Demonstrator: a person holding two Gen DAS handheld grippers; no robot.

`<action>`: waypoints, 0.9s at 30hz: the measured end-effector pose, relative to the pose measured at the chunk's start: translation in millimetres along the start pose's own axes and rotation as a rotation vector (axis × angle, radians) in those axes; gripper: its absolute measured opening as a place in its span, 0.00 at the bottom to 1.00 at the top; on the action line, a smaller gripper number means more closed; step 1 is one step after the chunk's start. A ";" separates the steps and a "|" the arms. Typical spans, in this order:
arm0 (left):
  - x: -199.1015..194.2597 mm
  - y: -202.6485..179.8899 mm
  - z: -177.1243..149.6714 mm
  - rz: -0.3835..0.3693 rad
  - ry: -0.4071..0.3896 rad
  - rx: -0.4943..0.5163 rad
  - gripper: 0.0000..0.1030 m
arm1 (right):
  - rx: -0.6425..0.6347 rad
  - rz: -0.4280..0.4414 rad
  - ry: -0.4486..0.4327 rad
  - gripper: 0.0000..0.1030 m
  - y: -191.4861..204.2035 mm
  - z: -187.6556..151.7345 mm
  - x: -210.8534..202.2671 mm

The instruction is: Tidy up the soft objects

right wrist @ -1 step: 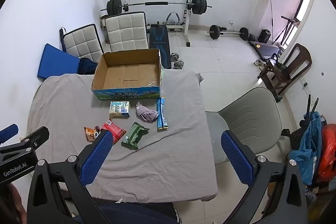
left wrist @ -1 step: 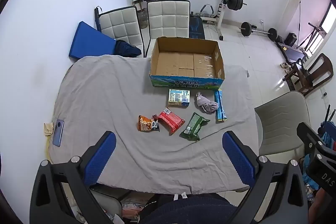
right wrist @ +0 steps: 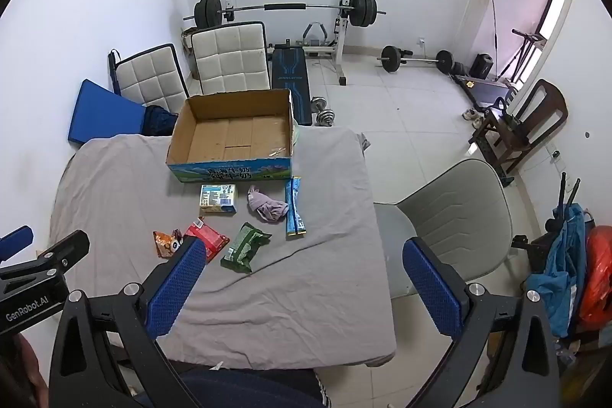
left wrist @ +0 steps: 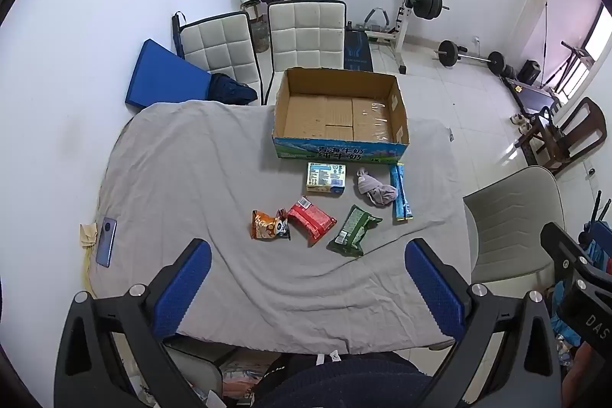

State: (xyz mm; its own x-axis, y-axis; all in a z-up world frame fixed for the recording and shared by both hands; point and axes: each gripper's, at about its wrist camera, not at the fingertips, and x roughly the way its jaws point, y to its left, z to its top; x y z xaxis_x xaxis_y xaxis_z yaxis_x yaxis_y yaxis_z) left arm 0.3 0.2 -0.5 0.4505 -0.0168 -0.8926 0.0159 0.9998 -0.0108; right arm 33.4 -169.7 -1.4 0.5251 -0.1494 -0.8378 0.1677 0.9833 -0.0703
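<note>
Cardboard box [left wrist: 340,117] is seen empty, with the snack packets [left wrist: 311,222] and crumpled cloth [left wrist: 375,189] laid just before it, ahead of both the left gripper [left wrist: 306,287] and right gripper [right wrist: 302,287], fingers held apart, the left judged nearer.

Table [left wrist: 183,178] had wrinkly grey sheet; on it sat cardboard box [left wrist: 340,117], snack packets [left wrist: 311,218], crumpled cloth [left wrist: 375,188], phone [left wrist: 106,241].

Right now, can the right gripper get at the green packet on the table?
Probably yes. The right gripper is open and empty, and the green packet lies flat on the grey cloth with nothing between them.
</note>
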 end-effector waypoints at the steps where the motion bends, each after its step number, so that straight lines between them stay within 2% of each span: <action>1: 0.4 0.1 0.2 0.002 0.001 0.003 1.00 | -0.001 -0.001 -0.001 1.00 0.5 0.1 -0.1; 8: -3.7 0.9 3.3 0.021 -0.015 0.010 1.00 | 0.004 0.004 -0.001 1.00 6.0 3.8 2.4; 27: -8.8 -0.1 0.8 0.005 -0.018 0.009 1.00 | 0.007 0.000 -0.027 1.00 2.5 3.1 -14.3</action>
State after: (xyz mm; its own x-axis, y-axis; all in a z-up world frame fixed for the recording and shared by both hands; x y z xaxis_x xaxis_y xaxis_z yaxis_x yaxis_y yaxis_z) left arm -3.0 0.2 7.7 0.4663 -0.0122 -0.8846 0.0218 0.9998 -0.0023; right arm 28.9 -165.4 12.0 0.5477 -0.1520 -0.8228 0.1730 0.9827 -0.0664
